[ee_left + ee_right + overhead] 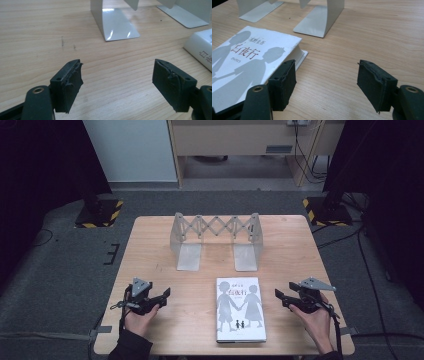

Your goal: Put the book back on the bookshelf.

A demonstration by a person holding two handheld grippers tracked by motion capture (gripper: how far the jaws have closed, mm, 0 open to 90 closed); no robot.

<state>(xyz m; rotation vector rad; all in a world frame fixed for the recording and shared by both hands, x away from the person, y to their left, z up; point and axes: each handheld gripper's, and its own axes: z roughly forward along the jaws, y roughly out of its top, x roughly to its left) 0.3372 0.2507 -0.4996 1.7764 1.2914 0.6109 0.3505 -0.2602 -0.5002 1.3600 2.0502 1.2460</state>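
Light wood tabletop [150, 245] sits on grey carpet [60, 270]. Yellow-black striped bases [102, 213] flank it, pale cabinet [235, 140] behind

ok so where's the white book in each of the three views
high view: the white book lies flat at the table's near edge, between the two grippers.
left gripper view: only its corner at the right edge.
right gripper view: its cover fills the left side.
Shared landmark: the grey metal book stand behind it.
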